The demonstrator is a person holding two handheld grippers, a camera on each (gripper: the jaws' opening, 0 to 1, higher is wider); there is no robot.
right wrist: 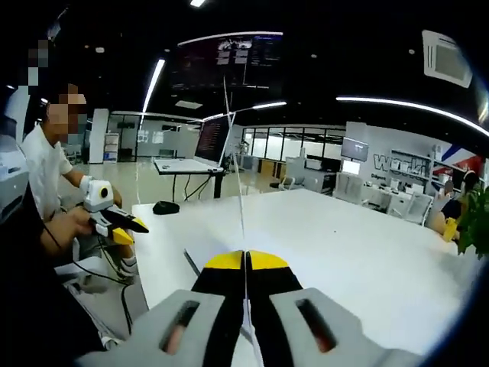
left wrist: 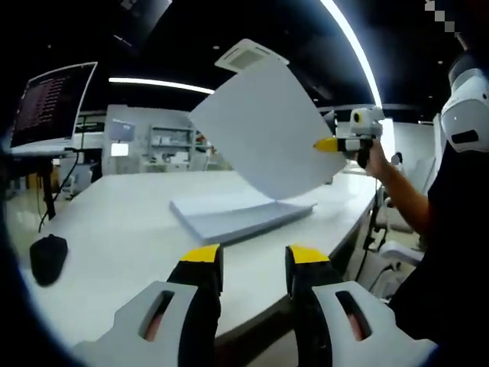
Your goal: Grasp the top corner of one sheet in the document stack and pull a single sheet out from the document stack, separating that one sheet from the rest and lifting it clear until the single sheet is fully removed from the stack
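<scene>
Right tongs (right wrist: 246, 261) pinch one sheet (left wrist: 263, 130) at its corner; it bows, light and floppy, lower edge near the stack (left wrist: 241, 214) on the desk (left wrist: 114, 222). Left tongs (left wrist: 250, 257) spread, empty. Likely tears or slips if jerked.

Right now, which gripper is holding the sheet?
The right gripper: its jaws are shut on the lifted sheet. The left gripper is open, short of the document stack.
</scene>
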